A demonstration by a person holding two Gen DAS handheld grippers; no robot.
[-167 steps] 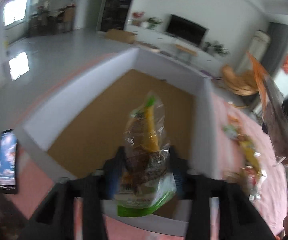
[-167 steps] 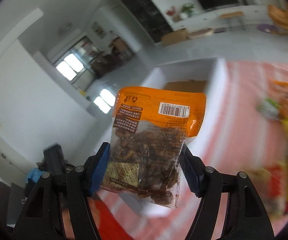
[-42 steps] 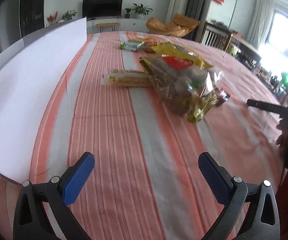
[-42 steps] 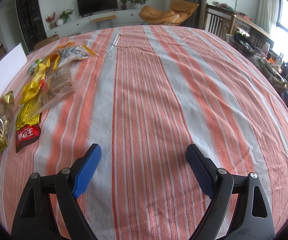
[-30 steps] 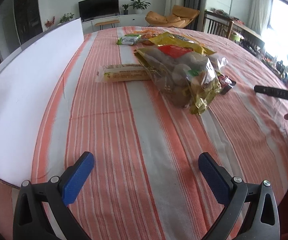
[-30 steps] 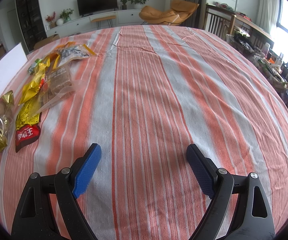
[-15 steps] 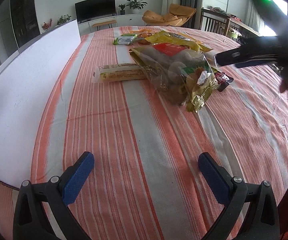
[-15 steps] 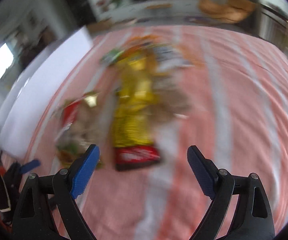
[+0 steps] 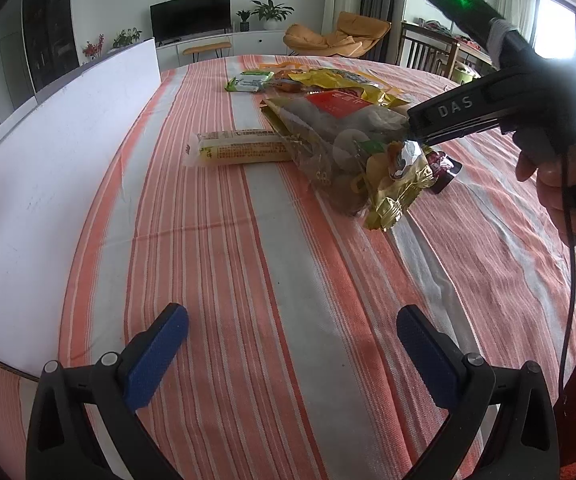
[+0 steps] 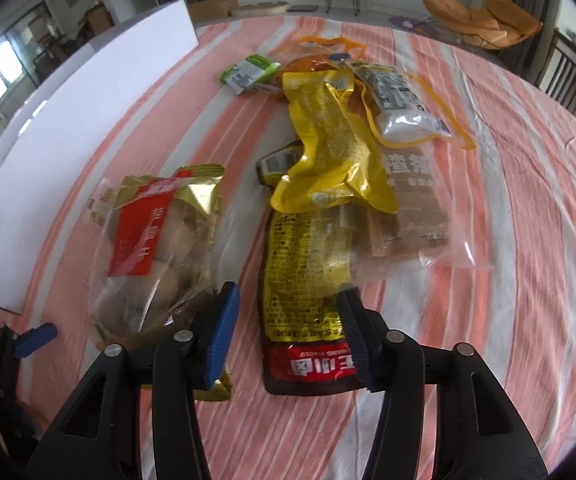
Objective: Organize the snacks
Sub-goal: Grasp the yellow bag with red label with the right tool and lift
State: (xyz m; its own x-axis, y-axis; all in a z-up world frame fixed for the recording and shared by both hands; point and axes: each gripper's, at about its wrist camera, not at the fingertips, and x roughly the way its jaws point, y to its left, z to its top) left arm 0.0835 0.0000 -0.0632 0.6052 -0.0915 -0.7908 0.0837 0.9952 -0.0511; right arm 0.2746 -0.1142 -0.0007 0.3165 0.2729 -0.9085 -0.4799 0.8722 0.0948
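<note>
Right wrist view: white box [image 10: 88, 92] along the table's left edge, snack pile beside it; right gripper [image 10: 288, 312] closing around the yellow pouch [image 10: 308, 276], pads probably not pressing yet, bit blurry; could snag the gold bag [image 10: 160, 240] too, being so close; left gripper [image 9: 288, 344] spread wide, empty.

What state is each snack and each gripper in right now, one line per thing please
Left gripper: open, empty, above bare cloth.
Right gripper: jaws closing around the yellow pouch; pads not clearly pressing yet.
Yellow pouch: flat, sealed, red end nearest.
Gold longan bag: lying on the cloth, sealed.
Long yellow stick pack: flat, untouched.
Green packet: flat, far end.
White box: wall side showing; inside hidden.
</note>
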